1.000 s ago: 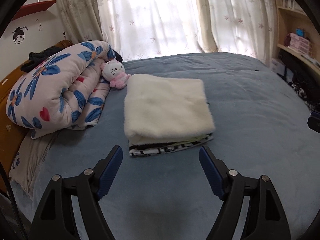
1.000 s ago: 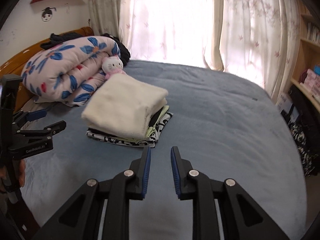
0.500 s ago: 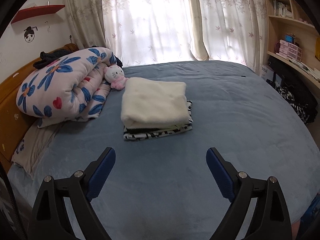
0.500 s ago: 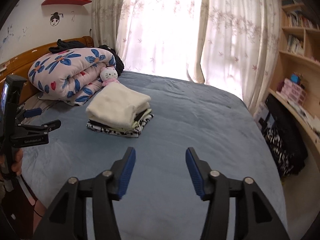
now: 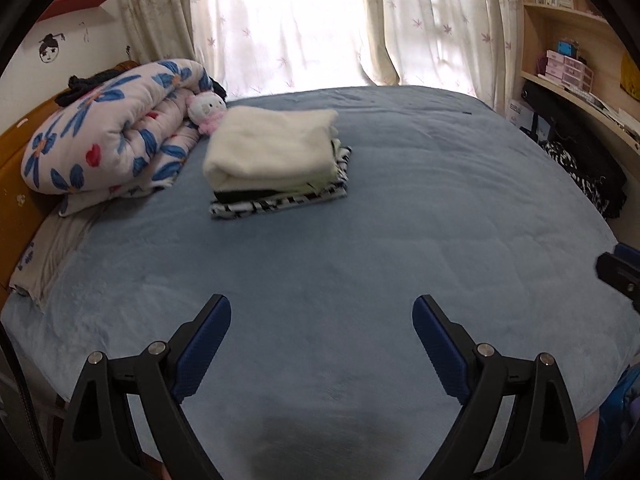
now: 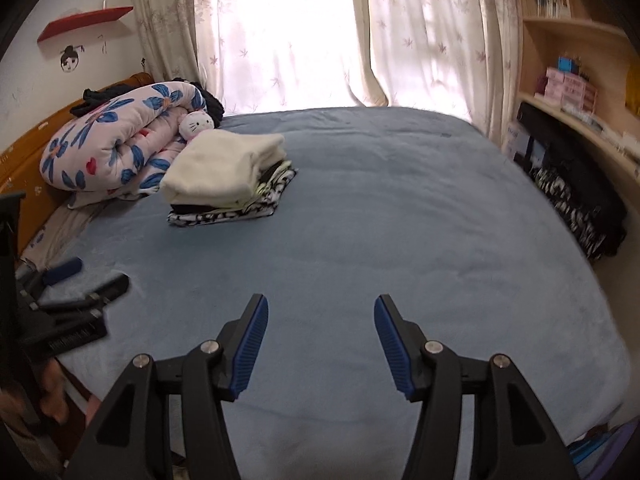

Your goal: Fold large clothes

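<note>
The left hand-held gripper (image 5: 322,316) is held wide open and empty, the right hand-held gripper (image 6: 320,314) half open and empty, its jaws just opened, above bare blue bed (image 5: 360,248); folded clothes (image 5: 276,160) are stacked beside the quilt (image 5: 108,140).

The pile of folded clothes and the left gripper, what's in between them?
Only bare blue bedspread lies between the left gripper and the pile of folded clothes, seen in the left wrist view.

Ahead of you the blue bedspread (image 5: 400,220) lies bare from the near edge to the curtains (image 6: 320,32), so either gripper can pass freely over its middle and right side. On the left, the stack of folded clothes (image 5: 276,160) stands in your way, with the rolled floral quilt (image 5: 112,136) and a plush toy (image 5: 206,110) just behind it against the headboard (image 6: 24,160). To your right, shelves (image 6: 580,92) and dark bags (image 6: 576,196) crowd the bedside.
</note>
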